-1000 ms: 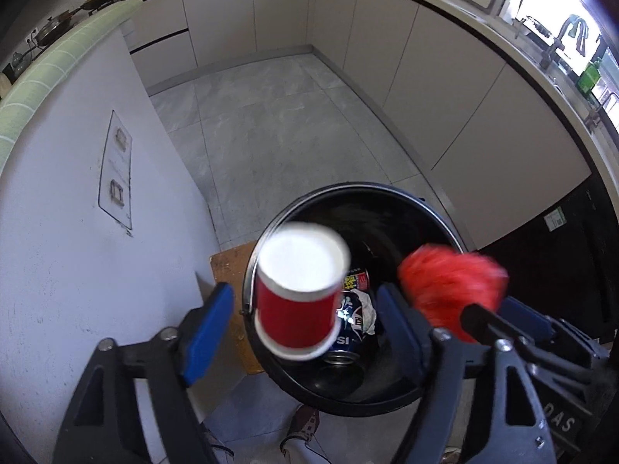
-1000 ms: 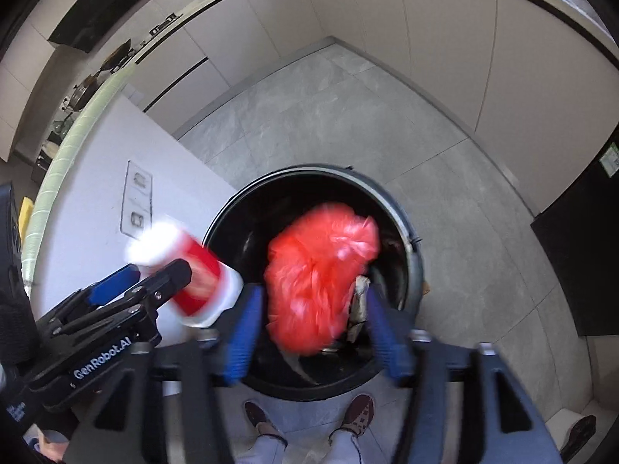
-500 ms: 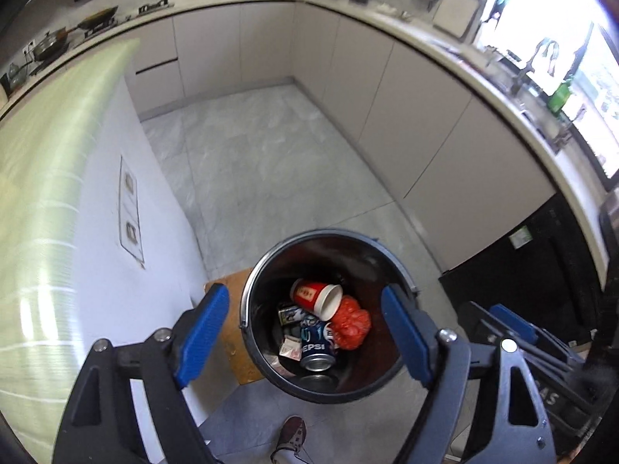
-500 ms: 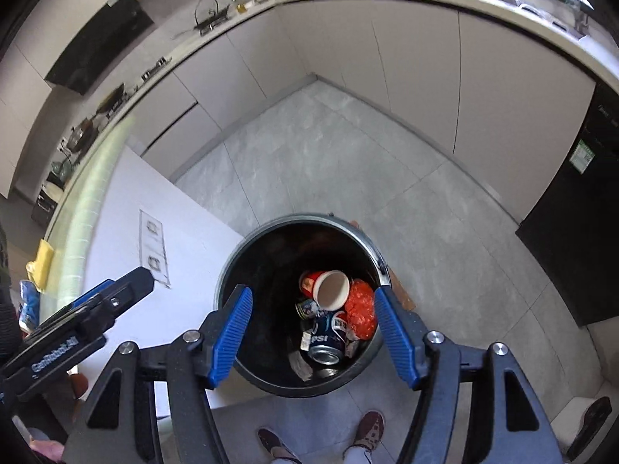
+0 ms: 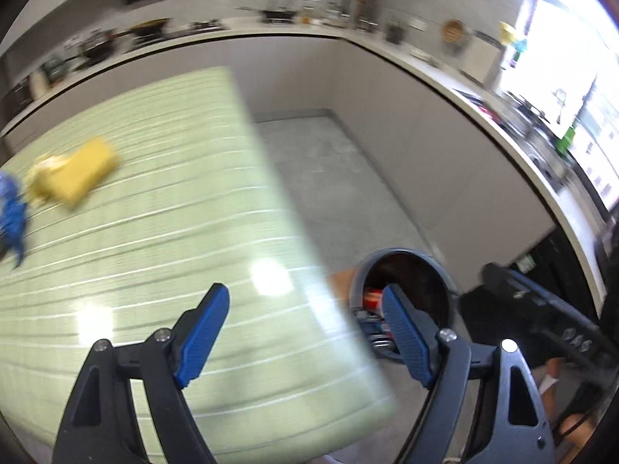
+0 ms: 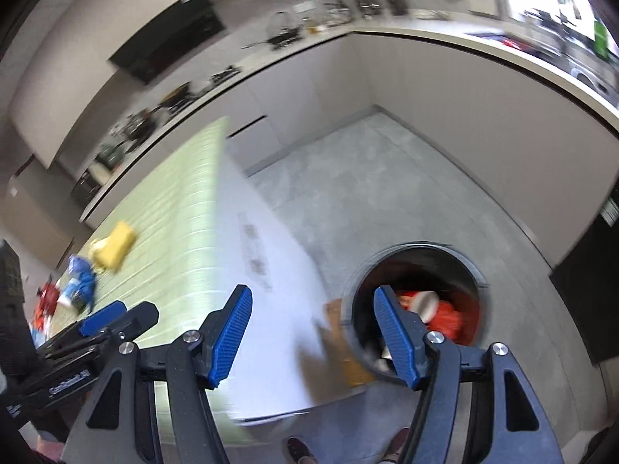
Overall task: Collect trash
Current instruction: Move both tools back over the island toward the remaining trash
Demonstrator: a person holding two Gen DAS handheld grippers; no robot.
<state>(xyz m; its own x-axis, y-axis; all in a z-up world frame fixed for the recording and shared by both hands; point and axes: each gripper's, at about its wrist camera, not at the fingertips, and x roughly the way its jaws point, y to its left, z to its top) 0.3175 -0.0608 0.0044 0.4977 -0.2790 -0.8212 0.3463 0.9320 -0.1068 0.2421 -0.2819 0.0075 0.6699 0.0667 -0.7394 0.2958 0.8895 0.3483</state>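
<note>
My left gripper (image 5: 305,299) is open and empty above the near end of the green counter (image 5: 154,232). My right gripper (image 6: 311,301) is open and empty, above the counter's white side and the floor. The round bin (image 6: 476,270) stands on the floor at the right; a red paper cup (image 6: 423,303) and a red plastic bag (image 6: 448,319) lie in it. The bin (image 5: 441,266) also shows in the left wrist view. On the counter lie yellow trash (image 5: 75,176) (image 6: 114,247), blue trash (image 5: 9,208) (image 6: 79,280) and red trash (image 6: 46,297). The frames are blurred.
A brown cardboard piece (image 6: 340,336) lies on the floor by the bin. Kitchen cabinets and a worktop (image 6: 483,50) run along the back and right. My left gripper's body (image 6: 77,332) shows at the left of the right wrist view. Feet (image 6: 298,448) show below.
The red cup and red bag dropped from my grippers into the bin. Both grippers then rose and swung left toward the green counter, which now fills much of the left wrist view.
</note>
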